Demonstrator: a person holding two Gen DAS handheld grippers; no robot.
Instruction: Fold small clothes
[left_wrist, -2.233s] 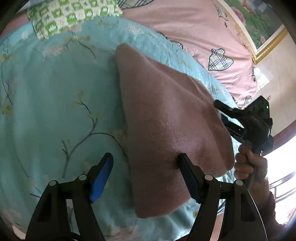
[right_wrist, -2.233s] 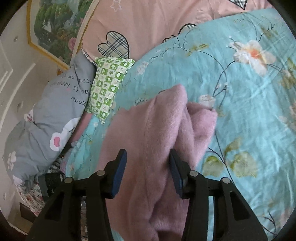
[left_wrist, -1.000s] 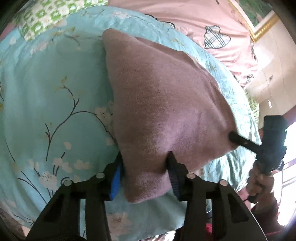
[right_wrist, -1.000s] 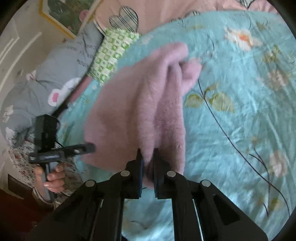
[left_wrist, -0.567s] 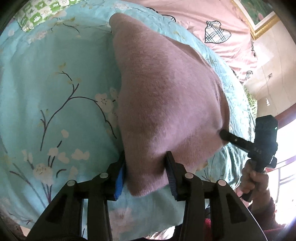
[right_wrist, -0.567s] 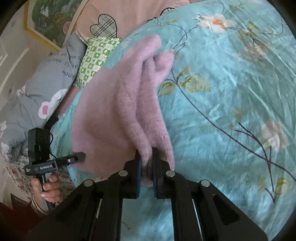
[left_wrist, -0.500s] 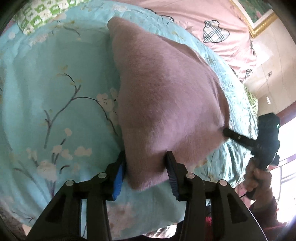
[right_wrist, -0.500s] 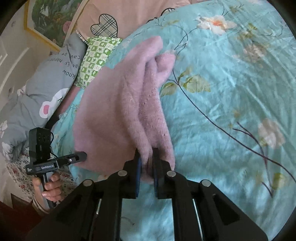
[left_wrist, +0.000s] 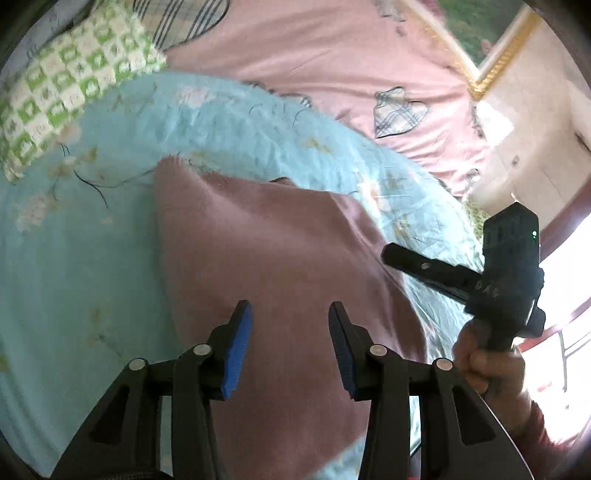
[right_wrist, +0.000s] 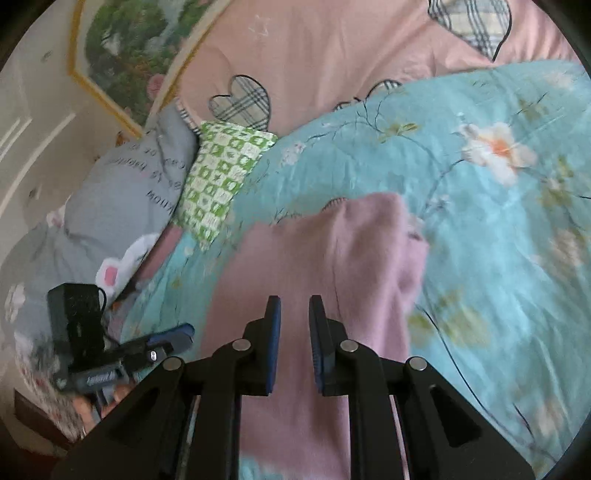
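A pink fuzzy garment (left_wrist: 273, 251) lies folded flat on the teal floral quilt (left_wrist: 74, 266); it also shows in the right wrist view (right_wrist: 317, 258). My left gripper (left_wrist: 290, 325) is open just above the garment's near edge, holding nothing. My right gripper (right_wrist: 294, 317) hovers over the garment's near part with jaws slightly apart and nothing between them. The right gripper also shows in the left wrist view (left_wrist: 388, 254) at the garment's right edge. The left gripper also shows in the right wrist view (right_wrist: 181, 338) at the left.
A green checked pillow (right_wrist: 221, 177) and a grey printed pillow (right_wrist: 110, 206) lie at the head of the bed. A pink sheet with plaid hearts (right_wrist: 332, 66) lies beyond the quilt (right_wrist: 498, 221). A framed picture (right_wrist: 140, 48) hangs on the wall.
Both grippers have let go of the garment and opened. The garment, held up by its near edge before, now lies flat on the quilt. Both grippers have pulled back slightly.
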